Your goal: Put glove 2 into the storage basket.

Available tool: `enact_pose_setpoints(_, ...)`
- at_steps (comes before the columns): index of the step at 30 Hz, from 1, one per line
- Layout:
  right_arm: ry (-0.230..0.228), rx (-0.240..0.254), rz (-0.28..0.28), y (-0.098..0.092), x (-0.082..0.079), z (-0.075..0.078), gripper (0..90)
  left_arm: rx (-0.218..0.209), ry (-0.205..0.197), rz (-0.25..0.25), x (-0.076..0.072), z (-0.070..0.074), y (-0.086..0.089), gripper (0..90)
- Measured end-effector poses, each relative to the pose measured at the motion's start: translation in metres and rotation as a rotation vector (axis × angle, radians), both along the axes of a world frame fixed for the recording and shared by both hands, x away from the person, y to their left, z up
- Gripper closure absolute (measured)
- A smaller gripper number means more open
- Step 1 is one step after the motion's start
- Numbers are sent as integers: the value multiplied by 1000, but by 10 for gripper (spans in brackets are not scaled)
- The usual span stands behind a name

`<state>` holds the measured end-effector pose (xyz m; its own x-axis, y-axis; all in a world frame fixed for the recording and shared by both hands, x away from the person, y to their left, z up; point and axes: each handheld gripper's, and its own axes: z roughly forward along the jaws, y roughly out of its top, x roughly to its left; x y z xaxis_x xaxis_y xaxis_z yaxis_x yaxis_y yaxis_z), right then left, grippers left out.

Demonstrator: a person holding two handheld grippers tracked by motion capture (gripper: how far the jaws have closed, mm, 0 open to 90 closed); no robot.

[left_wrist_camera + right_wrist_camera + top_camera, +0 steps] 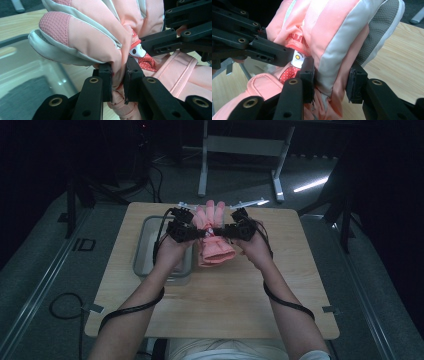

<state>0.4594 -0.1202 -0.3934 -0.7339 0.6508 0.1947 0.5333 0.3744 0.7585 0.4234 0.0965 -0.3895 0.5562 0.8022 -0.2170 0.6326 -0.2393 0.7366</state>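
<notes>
A padded pink glove (pixel 214 245) with grey trim and a small cartoon patch hangs above the table, fingers pointing away from the person. My left gripper (pixel 200 233) pinches its left side and my right gripper (pixel 223 231) its right side, the two facing each other. In the left gripper view the jaws (pixel 118 68) are shut tight on a fold of the glove (pixel 95 32) near the thumb. In the right gripper view the jaws (pixel 332 72) are closed on a thicker part of the glove (pixel 332 30), pads pressing its sides.
A shallow metal tray (pixel 146 251) sits on the wooden table (pixel 225 305) just left of the glove, partly under the left hand. Cables trail from both grippers along the forearms. A white stand's legs (pixel 240 150) rise beyond the far edge.
</notes>
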Motion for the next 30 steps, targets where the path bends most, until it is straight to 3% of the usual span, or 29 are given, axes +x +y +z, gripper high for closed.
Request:
enact_pose_setpoints(11,-3,-16,62,43,11,9,641,2,-5,83,-5,6,36,786)
enact_pose_setpoints(30,38,-69,175,118,29,-1,641,-1,29,210,-11,-10,98,786)
